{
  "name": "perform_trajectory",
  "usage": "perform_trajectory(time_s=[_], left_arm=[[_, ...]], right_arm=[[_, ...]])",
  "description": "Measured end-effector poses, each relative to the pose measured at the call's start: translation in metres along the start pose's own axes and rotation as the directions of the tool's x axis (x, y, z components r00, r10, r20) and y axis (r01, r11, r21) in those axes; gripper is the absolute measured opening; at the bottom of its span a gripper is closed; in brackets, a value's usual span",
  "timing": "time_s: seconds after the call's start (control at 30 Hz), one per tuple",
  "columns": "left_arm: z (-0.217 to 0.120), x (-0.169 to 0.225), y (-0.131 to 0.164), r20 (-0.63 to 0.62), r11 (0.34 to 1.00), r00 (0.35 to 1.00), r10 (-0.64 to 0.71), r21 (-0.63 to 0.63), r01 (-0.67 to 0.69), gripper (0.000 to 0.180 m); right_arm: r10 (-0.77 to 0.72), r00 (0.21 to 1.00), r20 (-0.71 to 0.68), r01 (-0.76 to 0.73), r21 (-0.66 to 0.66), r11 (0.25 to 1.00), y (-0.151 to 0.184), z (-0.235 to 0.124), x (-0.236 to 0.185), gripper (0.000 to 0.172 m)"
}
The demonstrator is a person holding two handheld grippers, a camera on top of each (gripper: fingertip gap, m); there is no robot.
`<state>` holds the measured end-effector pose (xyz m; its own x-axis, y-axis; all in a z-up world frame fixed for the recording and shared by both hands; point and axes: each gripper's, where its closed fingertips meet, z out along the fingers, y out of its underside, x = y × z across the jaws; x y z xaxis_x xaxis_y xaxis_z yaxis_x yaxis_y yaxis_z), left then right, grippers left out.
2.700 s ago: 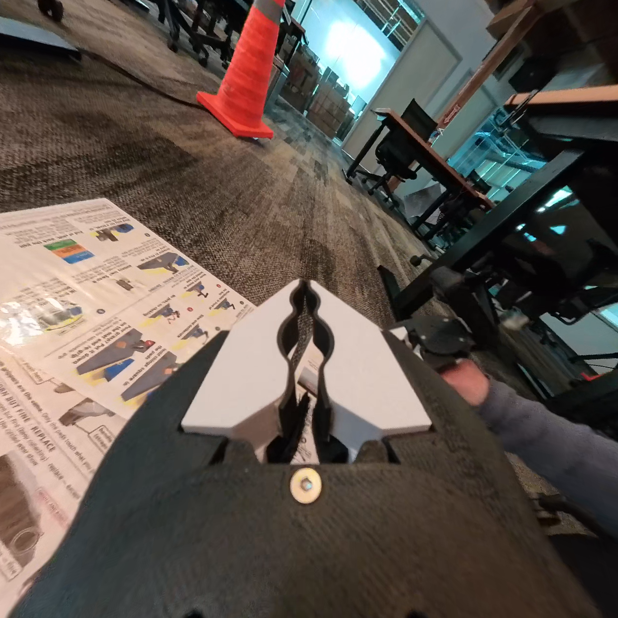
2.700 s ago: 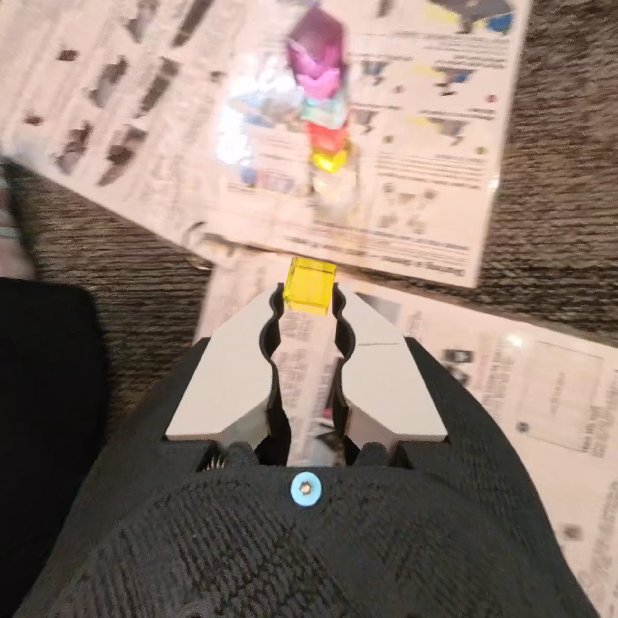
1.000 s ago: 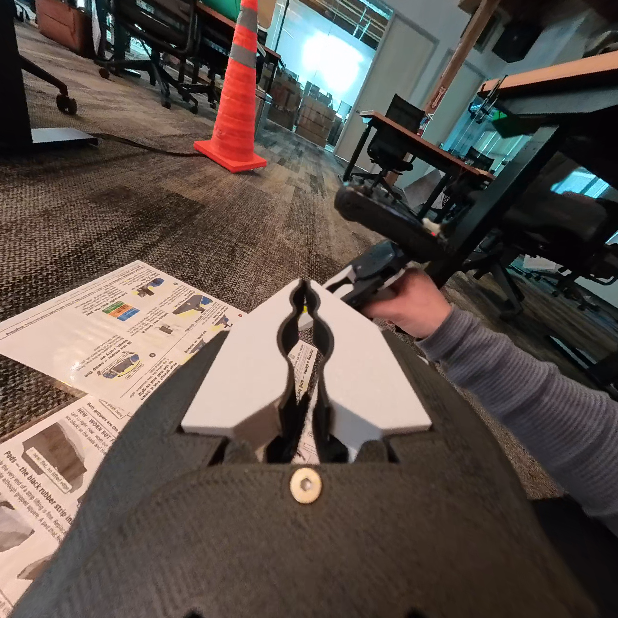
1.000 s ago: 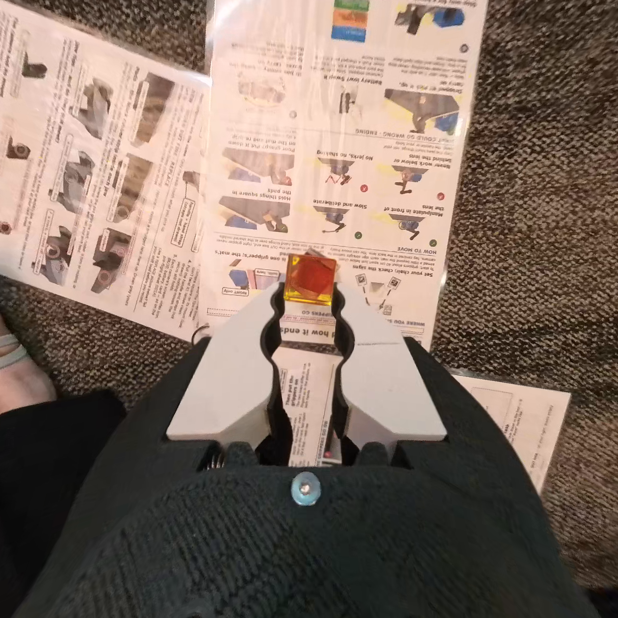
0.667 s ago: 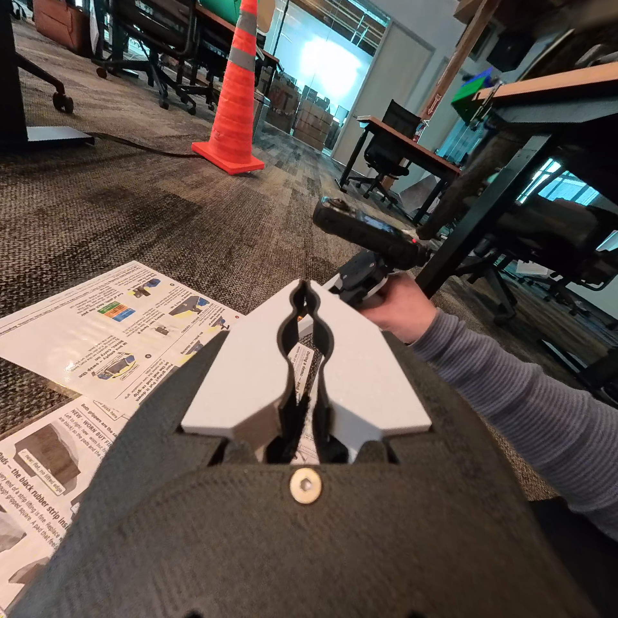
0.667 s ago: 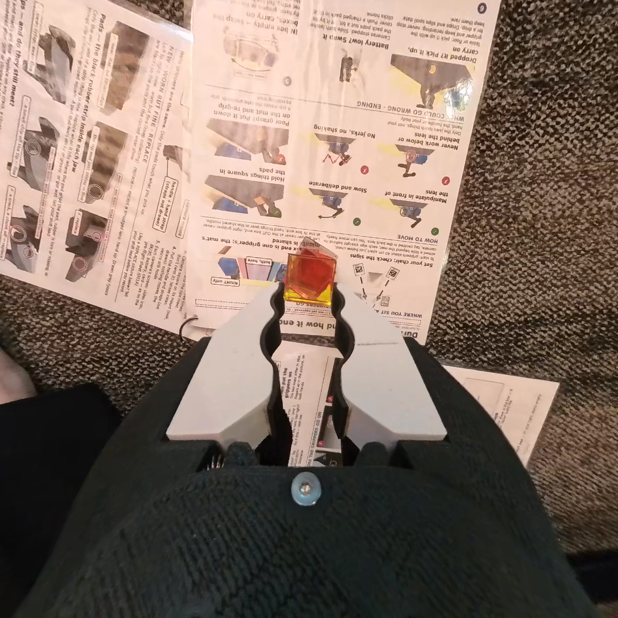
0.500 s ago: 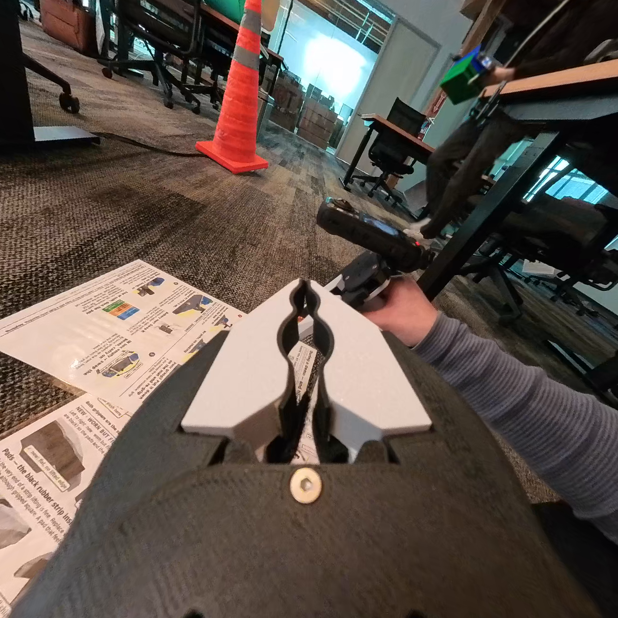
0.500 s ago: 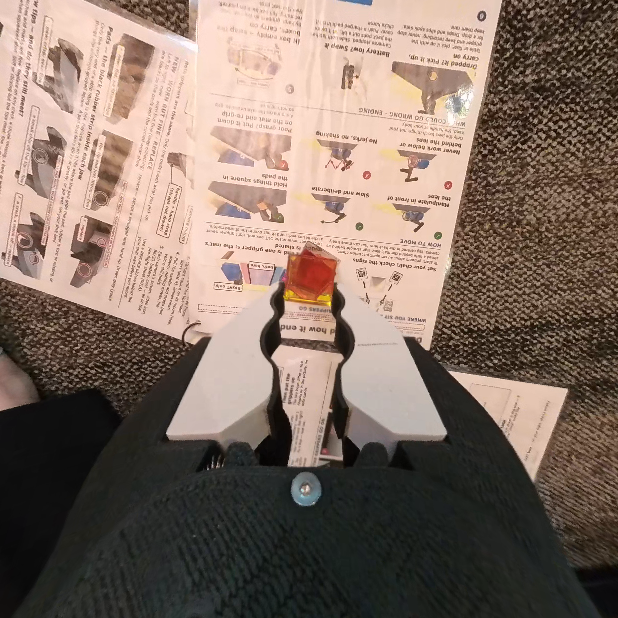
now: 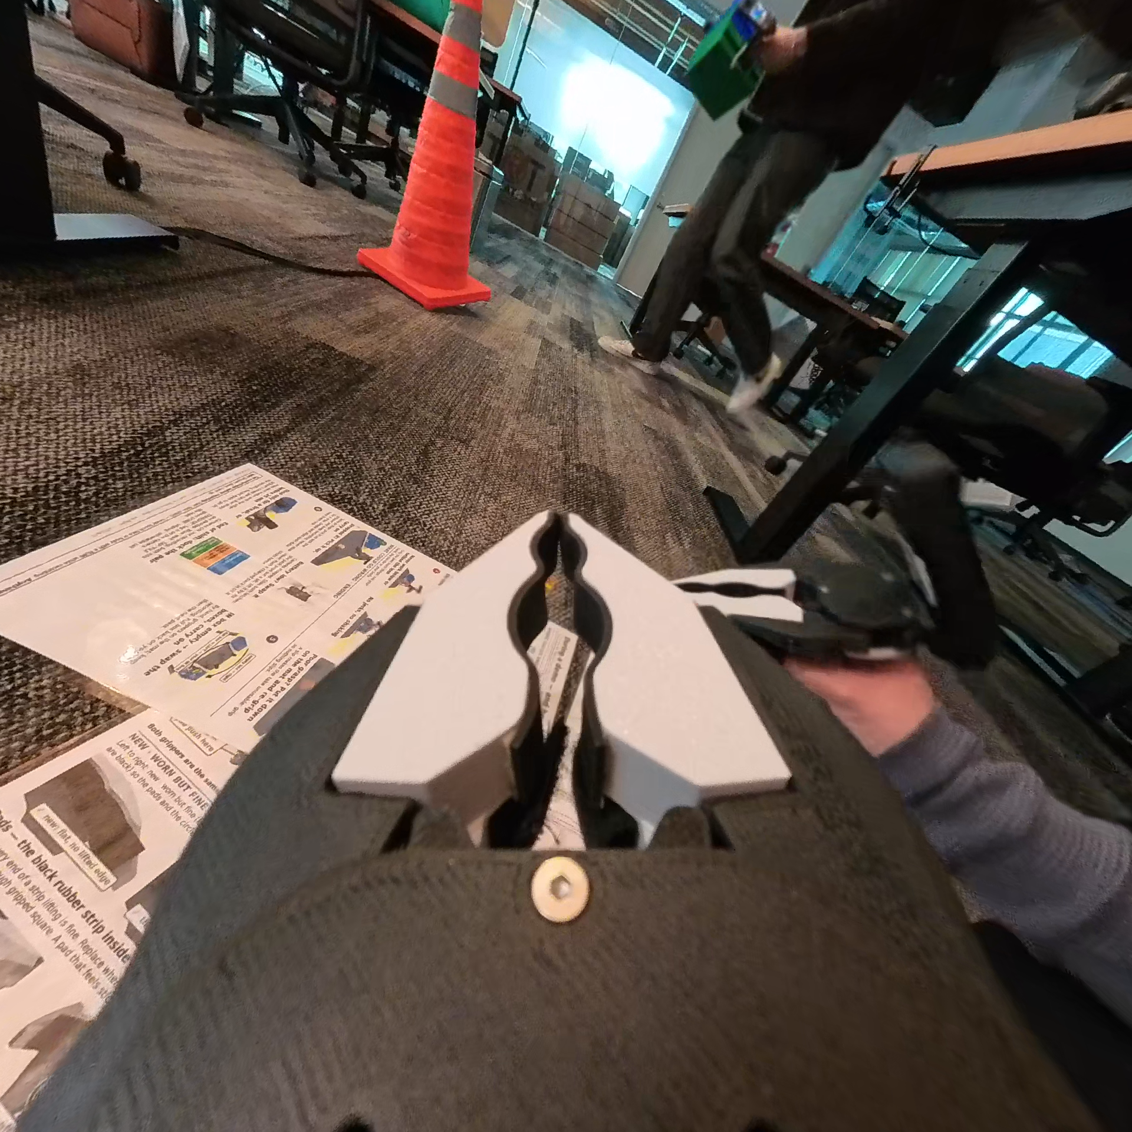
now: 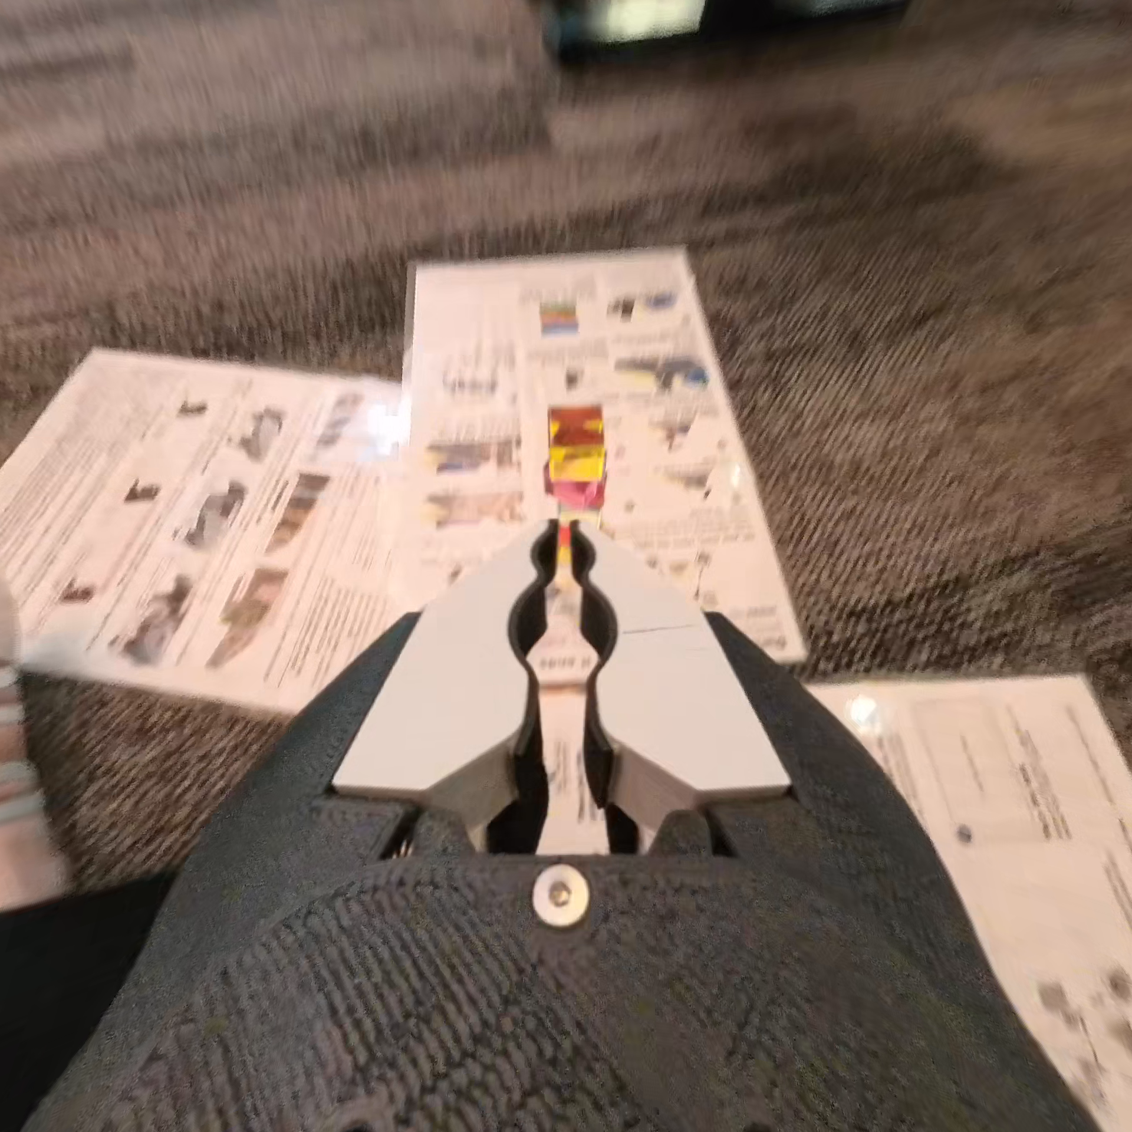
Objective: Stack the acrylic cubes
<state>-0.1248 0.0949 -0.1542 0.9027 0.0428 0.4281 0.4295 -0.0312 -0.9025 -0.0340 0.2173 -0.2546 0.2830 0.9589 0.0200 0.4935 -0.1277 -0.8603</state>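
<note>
Stack of see-through blocks (image 10: 576, 453): amber-brown block on top, yellow under it, pink below. It stands upright on a printed laminated sheet (image 10: 674, 429) lying on the carpet (image 10: 919, 429). The right wrist view is heavily blurred.

Right tongs (image 10: 566, 530): closed, tips together, nothing between the pads. The stack stands just beyond the tips and apart from them; its colours show through the slit between the fingers. In the left wrist view the same tongs (image 9: 741, 591) lie low beside the left ones, also shut, carried by a hand (image 9: 857, 692) in a grey sleeve.

Left tongs (image 9: 560, 520): closed on nothing, low over the carpet, at the edge of the printed sheets (image 9: 153, 582).

Around: orange traffic cone (image 9: 441, 184) well off. A person (image 9: 723, 245) walks past with a green box (image 9: 729, 67).

Against half a second ago:
- The right tongs then stood apart with the amber block between the tips, seen from above. Now they are shut and bare, and that block tops the stack.
- The right view has dropped to a low look across the carpet.
- The left tongs are shut in both.
</note>
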Motion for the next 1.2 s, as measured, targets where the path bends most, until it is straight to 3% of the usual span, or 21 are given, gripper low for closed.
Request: perform_trajectory(time_s=[0.07,0.13,0.27,0.5,0.6,0.73,0.87,1.0,1.1,1.2], left_arm=[[0.0,-0.004,0.004,0.033,1.0,0.999,0.008,-0.005,-0.008,0.0],[0.001,-0.011,0.013,0.095,0.998,0.994,0.052,-0.036,-0.049,0.0],[0.007,-0.013,0.037,0.13,0.982,0.977,0.171,-0.101,-0.158,0.0],[0.026,0.003,0.083,0.036,0.951,0.976,0.214,-0.237,-0.2,0.0],[0.026,0.003,0.086,0.035,0.948,0.975,0.22,-0.243,-0.205,0.0],[0.025,-0.001,0.084,0.047,0.959,0.982,0.184,-0.228,-0.169,0.0],[0.025,-0.004,0.085,0.054,0.962,0.985,0.164,-0.228,-0.148,0.0],[0.026,-0.002,0.086,0.045,0.958,0.982,0.181,-0.234,-0.166,0.0],[0.026,0.001,0.088,0.039,0.954,0.98,0.193,-0.24,-0.178,0.0],[0.027,0.001,0.091,0.035,0.952,0.981,0.193,-0.249,-0.178,0.0]], right_arm=[[-0.09,0.996,-0.02,0.093,0.186,0.978,-0.017,-0.003,-0.005,0.0],[-0.148,0.989,-0.009,0.146,0.23,0.962,-0.024,0.004,-0.012,0.0],[-0.196,0.98,0.015,0.189,0.198,0.962,-0.009,0.026,-0.024,0.0],[-0.331,0.942,-0.053,0.331,-0.008,0.944,0.04,0.062,-0.015,0.0],[-0.278,0.955,-0.107,0.279,-0.008,0.96,0.044,0.063,0.0,0.0],[-0.041,0.998,-0.037,0.043,0.068,0.997,0.04,0.058,0.008,0.0],[0.173,0.984,0.04,-0.178,0.192,0.965,0.013,0.041,0.018,0.0],[0.209,0.973,0.101,-0.231,0.475,0.849,-0.049,-0.007,0.031,0.0],[0.146,0.986,-0.083,-0.063,0.622,0.78,-0.076,-0.044,0.049,0.0],[0.012,0.95,-0.313,0.182,0.581,0.793,-0.083,-0.054,0.056,0.0]])
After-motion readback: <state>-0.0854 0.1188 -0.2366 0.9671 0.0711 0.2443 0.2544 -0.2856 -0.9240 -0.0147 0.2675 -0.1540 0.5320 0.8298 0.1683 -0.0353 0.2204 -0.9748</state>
